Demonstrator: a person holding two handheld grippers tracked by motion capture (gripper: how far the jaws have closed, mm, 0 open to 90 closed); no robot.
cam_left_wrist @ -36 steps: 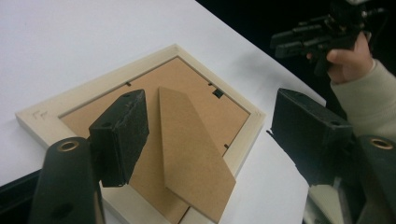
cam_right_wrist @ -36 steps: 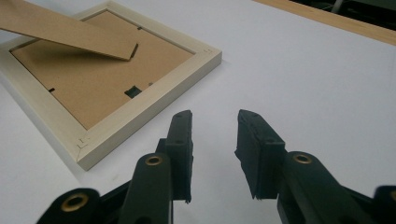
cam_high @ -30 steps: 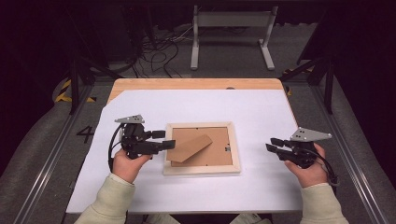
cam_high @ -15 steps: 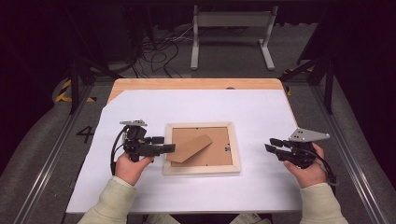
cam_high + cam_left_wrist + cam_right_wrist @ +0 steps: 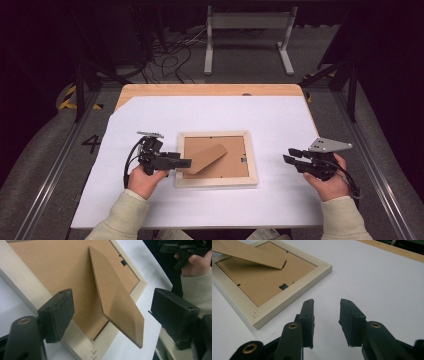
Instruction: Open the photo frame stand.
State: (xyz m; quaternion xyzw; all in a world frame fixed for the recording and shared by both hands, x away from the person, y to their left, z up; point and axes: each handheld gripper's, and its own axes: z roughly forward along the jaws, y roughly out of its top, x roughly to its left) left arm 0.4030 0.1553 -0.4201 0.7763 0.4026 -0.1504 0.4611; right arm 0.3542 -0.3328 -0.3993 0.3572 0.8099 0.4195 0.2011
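Now the picture frame (image 5: 216,178) lies between both parted tongs, left tongs (image 5: 186,163) over its corner.

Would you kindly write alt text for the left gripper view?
The left claw, jaws wide open, straddles the raised cardboard stand on the back of a pale wooden picture frame lying face down on a white sheet. The other hand holds its claw at top right.
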